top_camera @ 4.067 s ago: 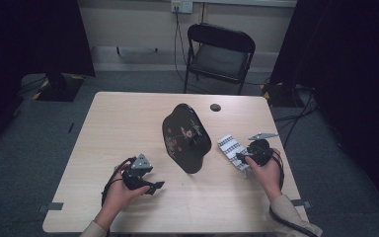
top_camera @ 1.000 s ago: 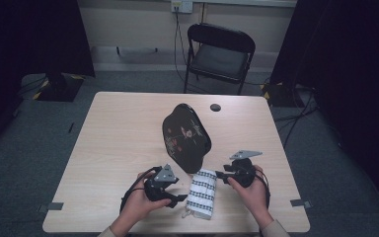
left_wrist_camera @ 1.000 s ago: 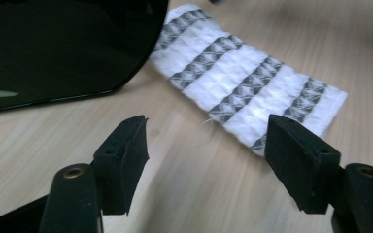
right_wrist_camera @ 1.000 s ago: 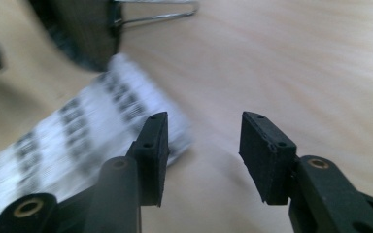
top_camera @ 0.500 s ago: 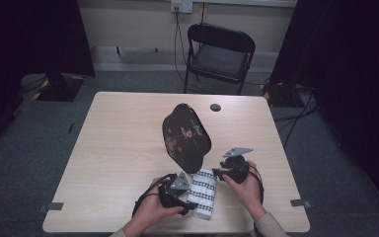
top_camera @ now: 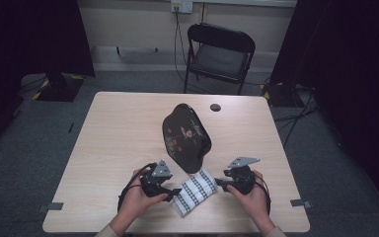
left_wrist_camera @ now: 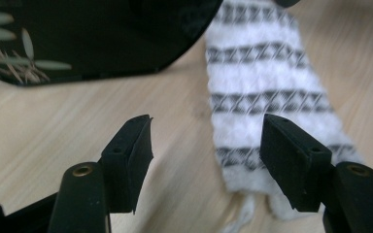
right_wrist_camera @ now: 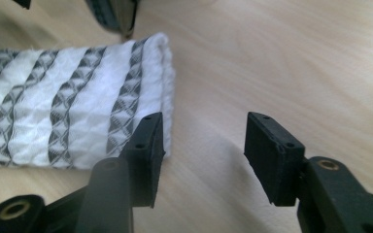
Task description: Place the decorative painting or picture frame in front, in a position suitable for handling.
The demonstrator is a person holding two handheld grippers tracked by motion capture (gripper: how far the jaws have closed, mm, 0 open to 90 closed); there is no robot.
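High view: folded striped cloth (top_camera: pixel 194 191) flat on counter (top_camera: pixel 113 148) between left gripper (top_camera: pixel 176 191) and right gripper (top_camera: pixel 218 182) (both fingers apart, just moved, nothing clamped). Next, likely: pinch ends.

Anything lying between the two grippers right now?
Yes: the folded striped cloth lies between the left gripper and the right gripper, clearest in the high view.
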